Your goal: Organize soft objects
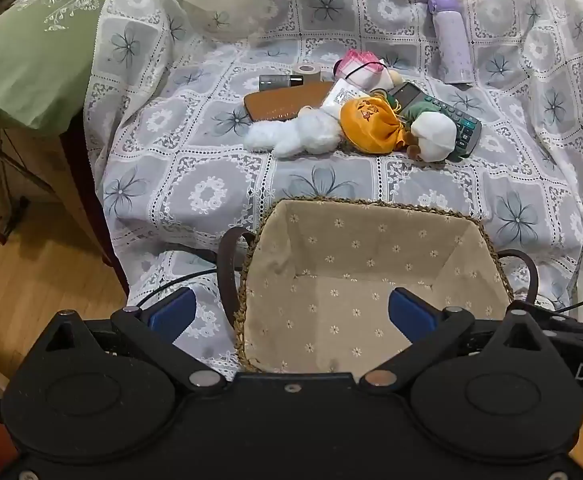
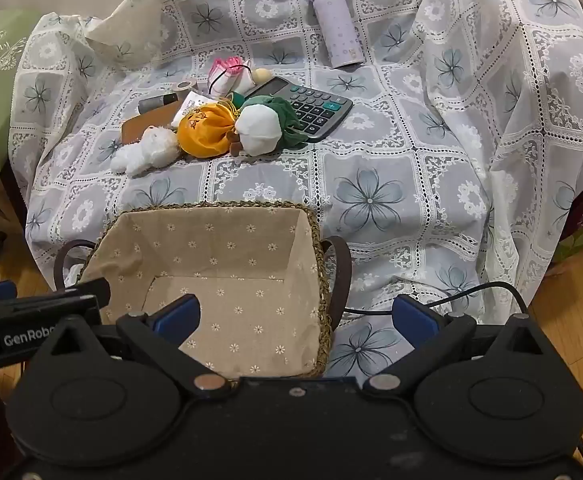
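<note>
A white plush toy (image 1: 291, 136) (image 2: 145, 154), an orange drawstring pouch (image 1: 367, 124) (image 2: 205, 130), a white and green pouch (image 1: 431, 132) (image 2: 261, 128) and a pink and white soft item (image 1: 361, 66) (image 2: 227, 74) lie in a pile mid-table. A fabric-lined woven basket (image 1: 371, 208) (image 2: 219, 210) stands empty near the front edge. My left gripper (image 1: 291, 316) is open and empty above the basket's near side. My right gripper (image 2: 295, 316) is open and empty over the basket's right rim.
A calculator (image 1: 447, 114) (image 2: 307, 104), a brown case (image 1: 287, 102), a tape roll (image 1: 307, 69), a grey tube (image 1: 281, 82) and a purple bottle (image 1: 451, 36) (image 2: 335, 26) lie on the lace cloth (image 2: 391, 184). A green bag (image 1: 31, 48) stands left. A black cable (image 2: 471, 292) runs along the front.
</note>
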